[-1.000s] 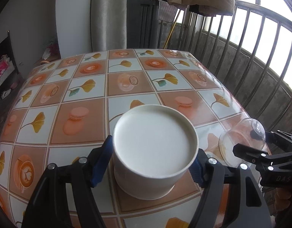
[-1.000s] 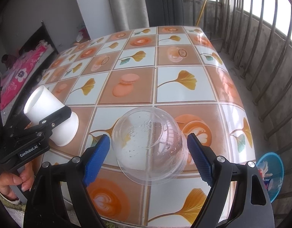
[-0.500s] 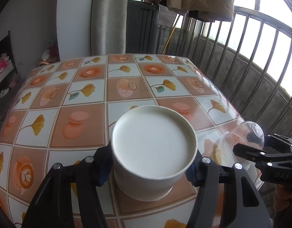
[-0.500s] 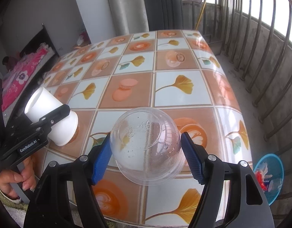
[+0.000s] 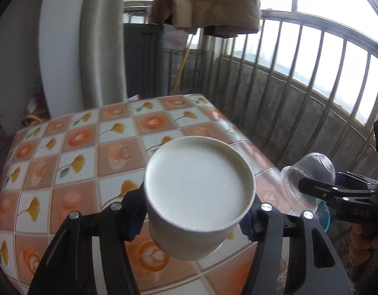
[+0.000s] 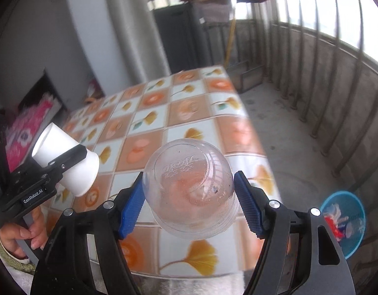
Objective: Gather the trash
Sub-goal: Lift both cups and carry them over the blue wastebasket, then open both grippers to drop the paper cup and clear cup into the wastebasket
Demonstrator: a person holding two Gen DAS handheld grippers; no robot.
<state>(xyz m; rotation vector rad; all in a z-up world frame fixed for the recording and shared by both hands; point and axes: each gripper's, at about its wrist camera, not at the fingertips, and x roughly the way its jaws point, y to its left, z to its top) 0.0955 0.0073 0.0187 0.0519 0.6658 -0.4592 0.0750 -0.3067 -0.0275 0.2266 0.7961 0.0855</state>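
My left gripper (image 5: 196, 211) is shut on an upturned white paper cup (image 5: 198, 186) and holds it in the air above the tiled table (image 5: 90, 147). My right gripper (image 6: 189, 201) is shut on an upturned clear plastic cup (image 6: 189, 186), also lifted off the table (image 6: 179, 113). The right wrist view shows the white cup (image 6: 66, 157) in the left gripper at the left. The left wrist view shows the clear cup (image 5: 307, 174) at the right, past the table's edge. A blue trash basket (image 6: 343, 218) stands on the floor at the right.
A metal balcony railing (image 5: 311, 73) runs along the right side. A jacket (image 5: 208, 0) hangs above, behind the table. A grey curtain (image 5: 102, 49) hangs at the back. The basket holds some scraps.
Both grippers closed on their cups and lifted them off the table. Both views have tilted up and swung toward the right side of the table.
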